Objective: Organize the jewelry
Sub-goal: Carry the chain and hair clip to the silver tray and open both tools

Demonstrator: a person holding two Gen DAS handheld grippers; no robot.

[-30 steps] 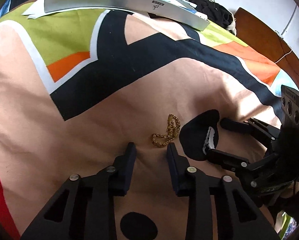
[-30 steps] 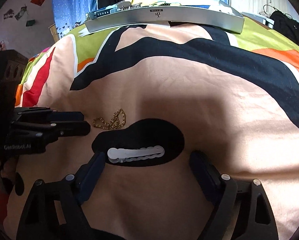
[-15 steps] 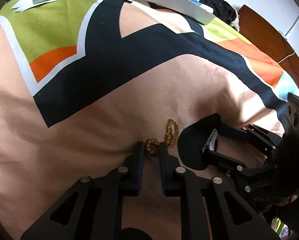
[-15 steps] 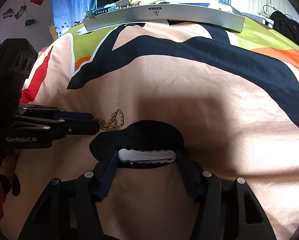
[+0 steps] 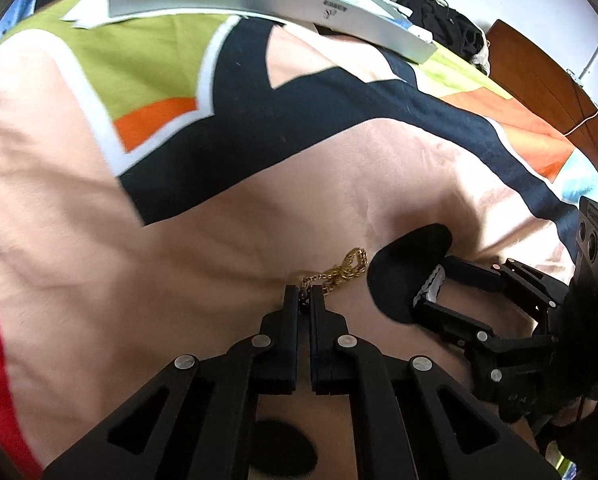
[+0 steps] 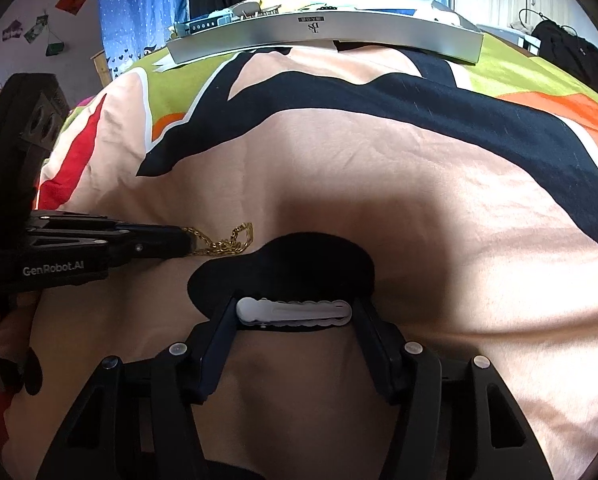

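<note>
Now left gripper (image 5: 303, 292) pinches gold chain (image 5: 345, 270); right gripper (image 6: 295, 312) clasps white hair clip (image 6: 294, 312).

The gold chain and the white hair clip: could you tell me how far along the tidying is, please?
Nothing looks put away yet. In hand: the left gripper is shut on one end of the gold chain, the rest trailing on the bedspread; the right gripper clamps the white hair clip end to end. Left: lifting and stowing both.
</note>
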